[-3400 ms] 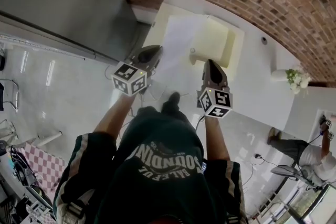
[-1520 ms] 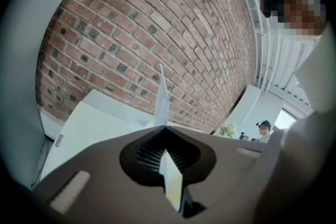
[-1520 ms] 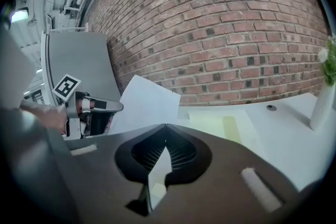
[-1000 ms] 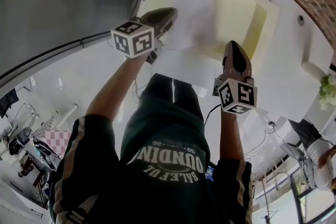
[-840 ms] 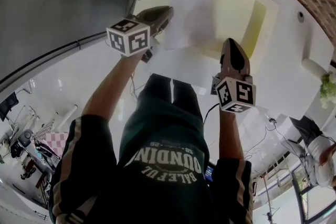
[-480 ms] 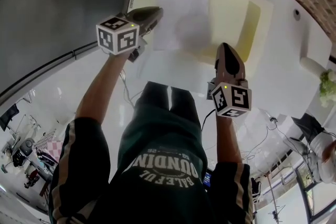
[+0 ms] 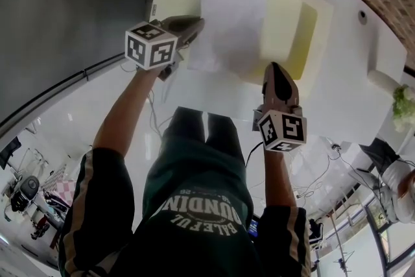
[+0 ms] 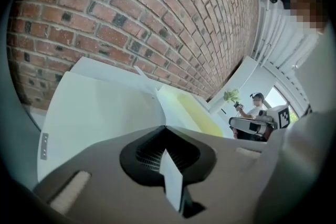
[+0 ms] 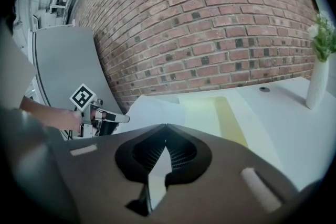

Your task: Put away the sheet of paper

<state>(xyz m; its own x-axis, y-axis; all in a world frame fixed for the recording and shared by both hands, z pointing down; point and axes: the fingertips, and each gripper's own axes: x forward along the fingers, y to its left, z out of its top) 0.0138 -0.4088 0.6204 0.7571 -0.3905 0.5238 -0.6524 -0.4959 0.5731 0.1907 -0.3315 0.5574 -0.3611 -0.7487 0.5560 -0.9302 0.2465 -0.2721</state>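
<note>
The white sheet of paper (image 7: pixel 230 23) hangs spread between both grippers above an open pale yellow folder (image 7: pixel 288 29) on the white table (image 7: pixel 343 68). My left gripper (image 7: pixel 196 24) is shut on the sheet's near left corner. A strip of paper (image 8: pixel 171 178) shows pinched between its closed jaws in the left gripper view. My right gripper (image 7: pixel 273 66) is shut on the near right corner, with paper (image 9: pixel 156 170) showing in its jaw gap. The right gripper view shows the sheet (image 9: pixel 152 107) over the folder (image 9: pixel 231 113) and the left gripper (image 9: pixel 113 118) beyond it.
A brick wall (image 9: pixel 220 18) runs behind the table. A white vase with a green plant (image 9: pixel 318 84) stands at the table's right end. A grey panel (image 7: pixel 65 23) rises on the left. Another person (image 7: pixel 399 181) is at the lower right.
Both grippers have carried the sheet a little to the right, further over the folder's fold. Both stay shut on its corners.
</note>
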